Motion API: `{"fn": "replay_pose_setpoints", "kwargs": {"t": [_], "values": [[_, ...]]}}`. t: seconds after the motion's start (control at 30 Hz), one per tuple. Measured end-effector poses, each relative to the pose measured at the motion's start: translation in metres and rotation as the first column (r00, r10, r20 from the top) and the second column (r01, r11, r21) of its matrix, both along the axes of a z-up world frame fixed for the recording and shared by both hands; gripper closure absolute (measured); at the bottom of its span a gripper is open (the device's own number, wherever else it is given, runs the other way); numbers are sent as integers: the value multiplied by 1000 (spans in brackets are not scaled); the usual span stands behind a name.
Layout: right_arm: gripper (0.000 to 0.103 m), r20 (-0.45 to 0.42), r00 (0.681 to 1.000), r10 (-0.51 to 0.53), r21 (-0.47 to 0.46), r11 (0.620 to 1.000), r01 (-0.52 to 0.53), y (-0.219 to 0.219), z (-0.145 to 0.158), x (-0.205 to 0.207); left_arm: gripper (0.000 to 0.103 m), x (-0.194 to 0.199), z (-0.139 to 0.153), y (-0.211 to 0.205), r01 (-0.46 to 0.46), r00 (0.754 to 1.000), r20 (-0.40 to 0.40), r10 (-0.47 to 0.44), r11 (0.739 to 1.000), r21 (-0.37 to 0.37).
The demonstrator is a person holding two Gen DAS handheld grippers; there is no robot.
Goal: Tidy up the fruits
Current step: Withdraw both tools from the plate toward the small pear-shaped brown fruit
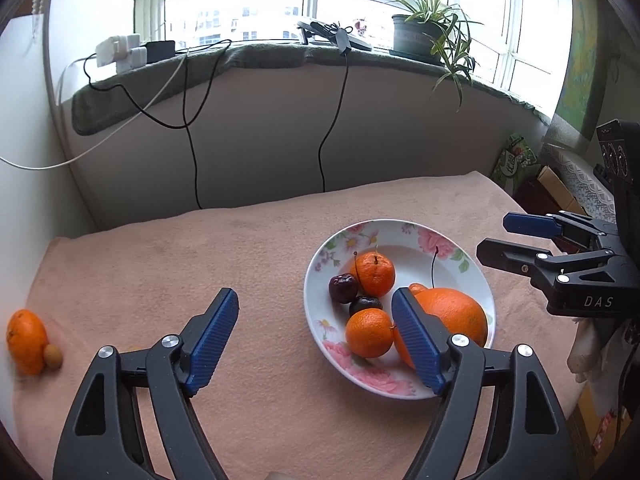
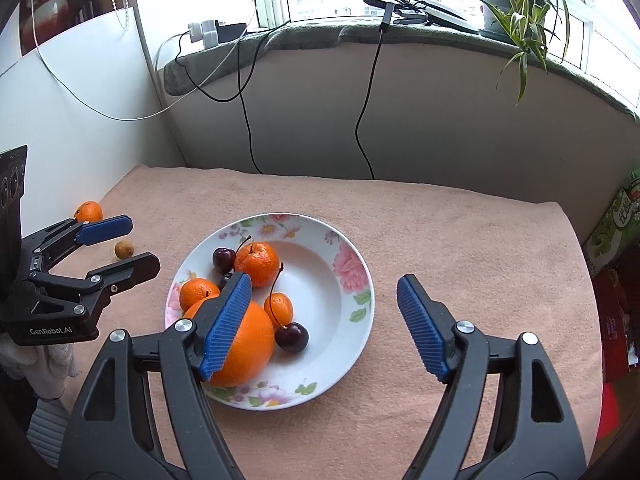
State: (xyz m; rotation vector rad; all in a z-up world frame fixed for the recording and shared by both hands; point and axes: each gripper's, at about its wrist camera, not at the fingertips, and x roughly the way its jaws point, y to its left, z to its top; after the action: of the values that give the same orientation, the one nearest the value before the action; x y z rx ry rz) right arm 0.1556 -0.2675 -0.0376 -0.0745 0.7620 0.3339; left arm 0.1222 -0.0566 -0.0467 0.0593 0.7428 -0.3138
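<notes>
The tabletop (image 2: 440,248) under its peach towel fills most of what I see, with the flowered plate (image 2: 352,264) sitting on it between my two tools.

My left gripper (image 1: 316,340) has its blue fingers (image 1: 212,340) spread wide and released, nothing between them but bare towel; its right finger stands in front of the big orange (image 1: 460,312), and I cannot tell whether it touches. My right gripper (image 2: 324,324) is also released, fingers (image 2: 420,328) wide apart over the plate, gripping nothing; its left finger overlaps the big orange in view, and contact there is unclear too. Both tools tilt downward toward the tabletop. From the left wrist view the right tool's body reads "DAS"; from the right wrist view the left tool's body reads "GenRobot.AI". A green carton (image 2: 616,220) at the tabletop's right edge carries writing I cannot read.

In the plate, the big orange lies at the near side, with three small mandarins (image 2: 256,262) around it. Three dark cherries (image 2: 292,336) with stems lie among them.

Off the plate, at the far left of the tabletop, a loose mandarin (image 1: 26,340) lies with a small brownish fruit (image 1: 53,356) just beside it.
</notes>
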Motion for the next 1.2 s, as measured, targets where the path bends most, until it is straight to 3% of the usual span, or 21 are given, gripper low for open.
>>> {"fn": "replay_pose_setpoints", "kwargs": {"t": [0.37,0.77,1.03,1.2], "values": [[25,34,996,78,-36,996,-77,46,13,-13,24,-20,2,48,-94,995,8,95,995,-17],[25,40,981,192,-43,981,-190,100,16,-24,24,-48,-10,111,-222,975,-2,222,975,-23],[25,28,961,275,-32,961,-274,140,16,-20,24,-65,-17,157,-341,940,-13,341,939,-50],[25,14,943,333,-34,943,-332,174,14,-15,24,-72,-22,188,-428,904,-28,427,900,-87]]}}
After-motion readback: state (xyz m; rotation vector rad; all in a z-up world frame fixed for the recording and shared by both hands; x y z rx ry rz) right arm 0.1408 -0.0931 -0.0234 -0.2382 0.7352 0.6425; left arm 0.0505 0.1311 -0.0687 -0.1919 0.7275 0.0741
